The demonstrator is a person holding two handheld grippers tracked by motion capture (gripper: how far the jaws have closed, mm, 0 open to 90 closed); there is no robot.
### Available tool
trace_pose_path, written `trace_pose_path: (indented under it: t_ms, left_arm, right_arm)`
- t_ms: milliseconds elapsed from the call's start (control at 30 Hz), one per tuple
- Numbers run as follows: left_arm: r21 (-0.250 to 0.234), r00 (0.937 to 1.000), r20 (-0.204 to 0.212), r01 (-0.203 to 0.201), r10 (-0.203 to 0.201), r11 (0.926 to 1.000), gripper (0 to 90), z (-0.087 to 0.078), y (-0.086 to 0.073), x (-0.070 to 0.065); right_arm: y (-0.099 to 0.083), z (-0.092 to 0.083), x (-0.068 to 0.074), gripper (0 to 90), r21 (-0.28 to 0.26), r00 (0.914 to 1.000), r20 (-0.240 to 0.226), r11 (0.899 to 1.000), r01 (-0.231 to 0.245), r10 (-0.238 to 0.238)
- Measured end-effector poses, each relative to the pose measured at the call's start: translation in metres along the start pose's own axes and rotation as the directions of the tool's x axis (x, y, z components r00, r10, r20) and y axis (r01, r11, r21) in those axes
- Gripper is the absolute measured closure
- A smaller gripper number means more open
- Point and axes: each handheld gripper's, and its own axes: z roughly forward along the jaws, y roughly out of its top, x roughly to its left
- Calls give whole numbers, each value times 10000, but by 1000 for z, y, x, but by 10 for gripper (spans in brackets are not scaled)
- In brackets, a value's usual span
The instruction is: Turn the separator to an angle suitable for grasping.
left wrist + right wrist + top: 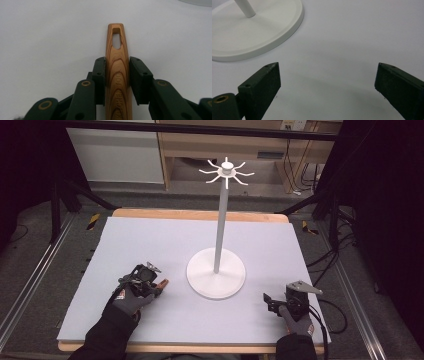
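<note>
A wooden handle (117, 75) with a slotted hole near its end lies along the pale mat, its brown tip (163, 283) pointing toward the white stand. My left gripper (117, 63) is shut on it, one pad pressed on each side, and sits at the mat's front left (150, 287). A white stand rises mid-table from a round base (216, 272), its thin pole topped by a ring of hooks (226, 171). At the front right my right gripper (267, 299) rests open on the mat, jaws wide with nothing between them (327, 72). The stand's base (262, 37) lies ahead of it to the left.
The pale mat (165, 240) covers a wooden table whose far edge (200, 214) shows. Black frame legs stand at both sides, and cables lie on the floor to the right (330, 265). Shelving stands behind the table.
</note>
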Motion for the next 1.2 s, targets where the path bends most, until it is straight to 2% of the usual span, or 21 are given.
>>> trace_pose_path:
  t_ms: [167, 300, 400, 600, 700, 733, 767, 800, 833, 867, 900, 933, 1000, 1200]
  left_arm:
    - [-278, 9998, 87, 154, -151, 9995, 676, -4, -2, 2]
    - [-750, 9997, 152, 200, -189, 9970, 677, -17, -2, 2]
    - [-1173, 9995, 184, 258, -238, 9928, 677, -27, -3, 2]
    - [-1663, 9995, 255, 252, -212, 9857, 678, -42, -2, 0]
    - [-1976, 9994, 258, 259, -212, 9799, 678, -51, -3, 0]
    - [-2234, 9993, 261, 309, -257, 9742, 678, -57, -3, -1]
    - [-2234, 9993, 261, 309, -257, 9742, 679, -57, -3, -1]
    - [-2482, 9995, 223, 273, -225, 9683, 679, -63, -3, -1]
    - [-2482, 9995, 223, 273, -225, 9683, 679, -63, -3, -1]
    - [-2614, 9996, 196, 252, -208, 9649, 679, -66, -3, -1]
    - [-2755, 9995, 211, 267, -217, 9609, 679, -70, -3, -2]
    - [-2989, 9996, 188, 260, -214, 9539, 679, -76, -3, -3]
    - [-3080, 9997, 181, 233, -186, 9511, 679, -79, -3, -3]
    - [-3772, 9994, 239, 310, -237, 9256, 679, -96, -3, -6]
  right_arm:
    - [0, 0, 0, 69, -10, 10000, -24, 10000, 1, -1]
    - [0, -1, -1, 69, -13, 10000, -52, 10000, -9, 9]
    - [0, -1, -1, 69, -12, 10000, -16, 10000, -1, 1]
    - [0, -1, -1, 69, -4, 10000, -38, 10000, 0, 0]
    - [0, -1, -1, 69, -10, 10000, -11, 10000, 6, -6]
    - [0, -1, -1, 69, -12, 10000, -11, 10000, 7, -7]
    - [0, -1, -1, 69, -12, 10000, -11, 10000, 7, -7]
    - [0, -1, -1, 69, -10, 10000, -35, 10000, -15, 15]
    - [0, -1, -1, 69, -10, 10000, -35, 10000, -15, 15]
    - [0, -1, -1, 69, -4, 10000, -37, 10000, -28, 28]
    - [0, -1, -1, 69, -8, 10000, -23, 10000, -15, 15]
    - [0, -1, -1, 69, -7, 10000, -14, 10000, -9, 9]
    - [0, -1, -1, 69, -13, 10000, -7, 10000, 0, 0]
    - [0, -1, -1, 69, -5, 10000, -6, 10000, -11, 11]
